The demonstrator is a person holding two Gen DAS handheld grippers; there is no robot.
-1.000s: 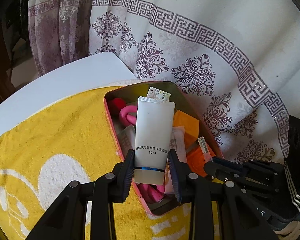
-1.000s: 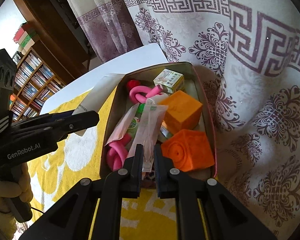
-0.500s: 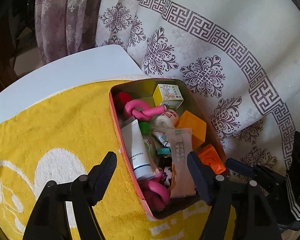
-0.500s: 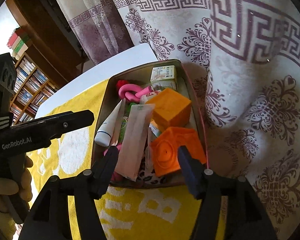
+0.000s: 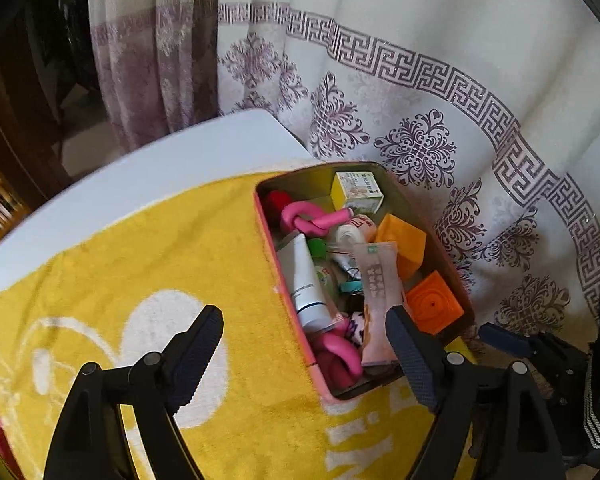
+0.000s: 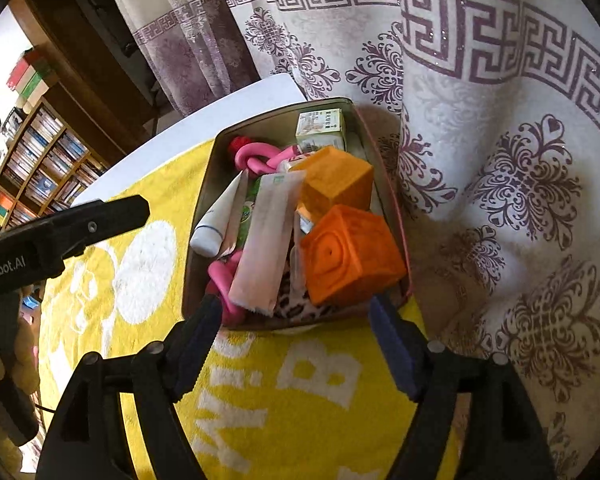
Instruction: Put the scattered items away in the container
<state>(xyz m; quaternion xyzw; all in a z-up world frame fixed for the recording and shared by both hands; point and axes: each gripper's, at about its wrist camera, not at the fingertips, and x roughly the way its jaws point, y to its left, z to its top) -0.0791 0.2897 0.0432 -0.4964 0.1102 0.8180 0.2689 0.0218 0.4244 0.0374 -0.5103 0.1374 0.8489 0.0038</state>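
Observation:
A pink-rimmed tin (image 5: pixel 284 300) (image 6: pixel 198 216) stands on the yellow towel, packed with items. A white tube (image 5: pixel 306 280) (image 6: pixel 216 220) lies along its left side. A pale sachet (image 5: pixel 378 292) (image 6: pixel 266 248) lies over the middle. Two orange cubes (image 5: pixel 434 302) (image 6: pixel 348 252), pink foam twists (image 5: pixel 312 218) and a small yellow-green box (image 5: pixel 356 192) (image 6: pixel 320 128) are inside too. My left gripper (image 5: pixel 304 340) is open and empty, above the tin's near end. My right gripper (image 6: pixel 294 332) is open and empty at the tin's near edge.
The yellow towel (image 5: pixel 140 280) (image 6: pixel 300 400) covers a white table (image 5: pixel 160 168). A patterned white curtain (image 5: pixel 420 100) (image 6: pixel 500 120) hangs right behind and beside the tin. A bookshelf (image 6: pixel 40 152) stands far left. The left gripper's body (image 6: pixel 60 228) shows in the right wrist view.
My left gripper has let go of the white tube, which now lies in the tin. My right gripper has let go of the sachet. Both have opened and pulled back.

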